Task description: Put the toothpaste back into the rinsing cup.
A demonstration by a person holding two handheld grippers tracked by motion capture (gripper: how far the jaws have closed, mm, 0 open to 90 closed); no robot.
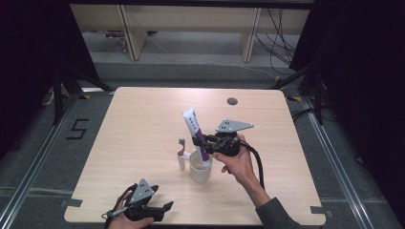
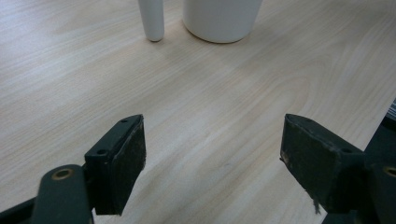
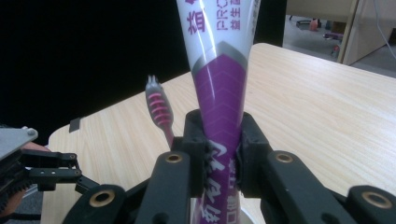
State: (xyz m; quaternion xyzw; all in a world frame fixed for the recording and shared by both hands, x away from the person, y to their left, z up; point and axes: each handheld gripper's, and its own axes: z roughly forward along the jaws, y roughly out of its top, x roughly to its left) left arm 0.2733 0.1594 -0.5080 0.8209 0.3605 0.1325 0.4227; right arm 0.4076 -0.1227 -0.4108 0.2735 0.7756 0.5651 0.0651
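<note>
Two grippers over wooden table point(image 1: 143, 124); toothpaste tube going into white mug.

Right gripper point(image 1: 204, 140) clamped tight on purple-and-white toothpaste tube point(image 1: 196, 133), pads squeezing tube's purple lower half in right gripper view point(image 3: 219, 154). Tube near upright, tilted slightly left at top, lower end inside white mug point(image 1: 200, 168) near table centre, crimped end up. Pink-and-grey toothbrush point(image 1: 181, 151) just left of mug, bristles up, white handle down, standing close beside mug wall; seen again behind tube point(image 3: 159, 109). Left gripper point(image 1: 160, 210) near front table edge, well apart from mug, jaws spread wide, nothing between pads point(image 2: 133, 154), bare tabletop below.
</note>
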